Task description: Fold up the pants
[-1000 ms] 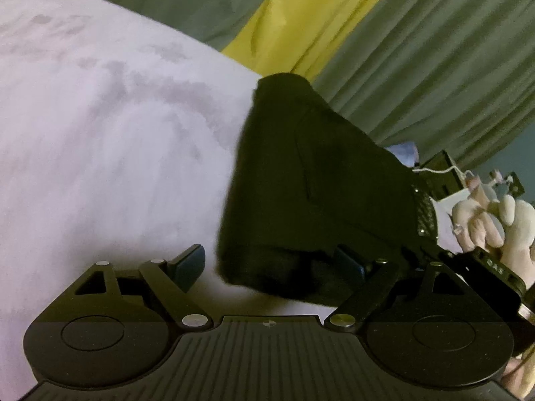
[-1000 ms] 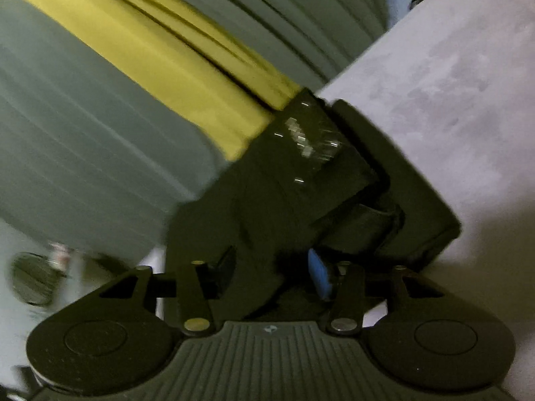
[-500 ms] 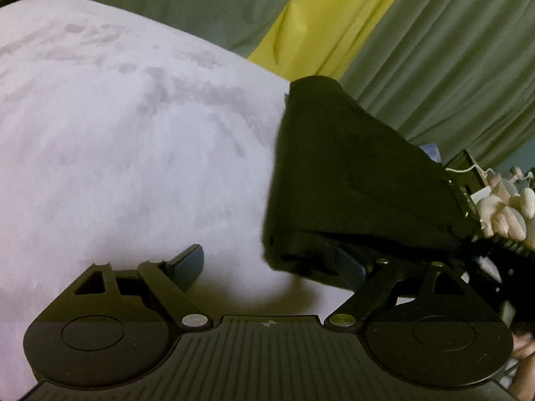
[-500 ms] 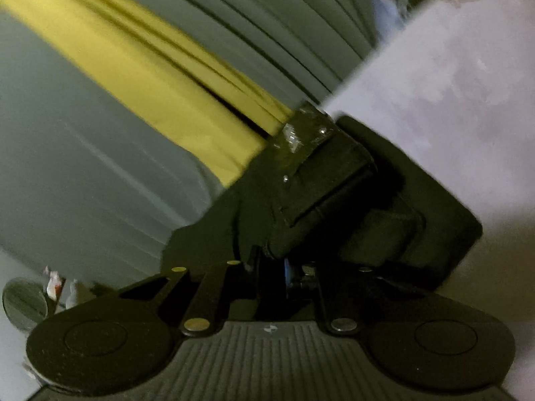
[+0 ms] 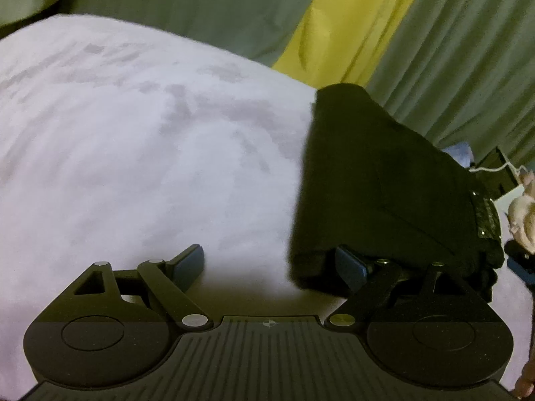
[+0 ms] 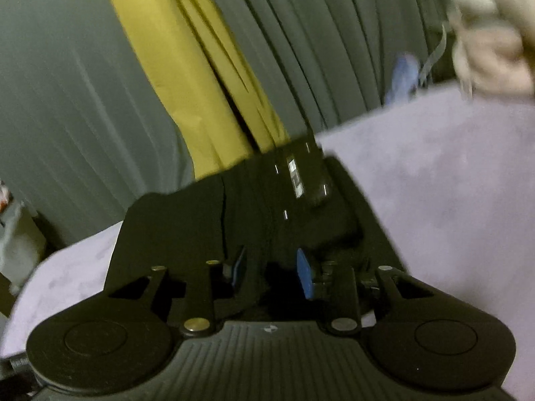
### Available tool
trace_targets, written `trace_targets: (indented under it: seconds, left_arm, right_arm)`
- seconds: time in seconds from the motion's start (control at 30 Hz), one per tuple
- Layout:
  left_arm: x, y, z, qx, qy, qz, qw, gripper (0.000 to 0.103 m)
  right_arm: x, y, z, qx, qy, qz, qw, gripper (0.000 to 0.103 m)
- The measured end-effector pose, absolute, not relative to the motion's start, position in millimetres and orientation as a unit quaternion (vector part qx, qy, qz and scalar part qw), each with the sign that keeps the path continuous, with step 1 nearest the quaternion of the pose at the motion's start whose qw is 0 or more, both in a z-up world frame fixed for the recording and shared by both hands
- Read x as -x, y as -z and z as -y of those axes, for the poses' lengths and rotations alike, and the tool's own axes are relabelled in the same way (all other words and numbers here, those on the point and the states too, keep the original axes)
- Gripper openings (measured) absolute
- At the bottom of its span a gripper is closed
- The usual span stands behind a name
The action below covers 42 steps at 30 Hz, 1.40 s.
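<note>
While the left tool (image 5: pixel 269 262) stands wide open over bare lilac bedding, its right finger (image 5: pixel 349 265) is tucked under the near edge of the black pants (image 5: pixel 384 180), with nothing pinched between the two. The pants lie as a compact, several-layered bundle on the bed (image 5: pixel 133 153), close to its far edge, where grey-green and yellow curtains (image 5: pixel 351 23) hang behind. Farther right, the right tool (image 6: pixel 272 267) has its blue-padded fingers parted around a thick fold of the same pants (image 6: pixel 254 207); the pads (image 6: pixel 304 275) do not look pressed in, so it reads as open, not clamping. A shiny patch near the waistband (image 6: pixel 296 180) faces up. Judging by the small stacked shape, most of the folding seems done; what probably remains is letting go, squaring the edges and pulling both tools clear.
</note>
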<state>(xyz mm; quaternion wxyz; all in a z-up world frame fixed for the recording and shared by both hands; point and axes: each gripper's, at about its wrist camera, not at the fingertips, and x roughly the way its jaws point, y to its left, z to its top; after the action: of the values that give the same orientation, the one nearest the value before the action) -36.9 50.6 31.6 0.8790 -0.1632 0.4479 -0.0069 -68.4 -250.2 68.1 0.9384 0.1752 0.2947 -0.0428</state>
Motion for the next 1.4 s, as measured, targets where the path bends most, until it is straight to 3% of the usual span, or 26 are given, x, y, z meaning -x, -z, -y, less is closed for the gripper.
trace_targets:
  seconds: [0.2, 0.6, 0.77, 0.87, 0.9, 0.93, 0.97, 1.27, 1.4]
  left_arm:
    - [21.6, -32.4, -16.8, 0.108, 0.020, -0.448, 0.887, 0.090]
    - [6.1, -15.0, 2.4, 0.038, 0.031, -0.463, 0.885, 0.098]
    - [6.8, -12.5, -6.8, 0.066, 0.032, -0.466, 0.882, 0.099]
    - [25.2, -16.1, -9.5, 0.060, 0.052, -0.462, 0.883, 0.099]
    - [35.4, -15.7, -9.9, 0.053, 0.058, -0.455, 0.887, 0.099]
    - [43.8, -14.6, -10.1, 0.047, 0.060, -0.446, 0.892, 0.099]
    - [53.4, -14.2, -10.2, 0.041, 0.060, -0.436, 0.897, 0.099]
    - [97.3, -9.6, -15.5, 0.044, 0.042, -0.418, 0.906, 0.100]
    - [105.6, -16.5, -16.4, 0.050, 0.043, -0.399, 0.915, 0.100]
  right_arm:
    - [44.5, -40.2, 247.9, -0.090, 0.079, -0.343, 0.932, 0.032]
    - [47.4, -23.1, 243.4, -0.024, 0.055, -0.338, 0.939, 0.034]
    - [51.6, -24.0, 243.8, -0.020, 0.043, -0.335, 0.941, 0.035]
    - [62.6, -33.7, 245.0, -0.036, 0.038, -0.334, 0.941, 0.043]
    - [70.1, -37.5, 243.2, -0.038, 0.038, -0.332, 0.942, 0.061]
    - [78.3, -40.3, 239.6, -0.037, 0.051, -0.336, 0.940, 0.093]
    - [86.2, -41.1, 236.2, -0.035, 0.056, -0.337, 0.939, 0.099]
    - [131.0, -32.0, 192.0, 0.011, 0.025, -0.369, 0.929, 0.099]
    - [142.9, -35.6, 178.7, 0.036, 0.041, -0.345, 0.937, 0.099]
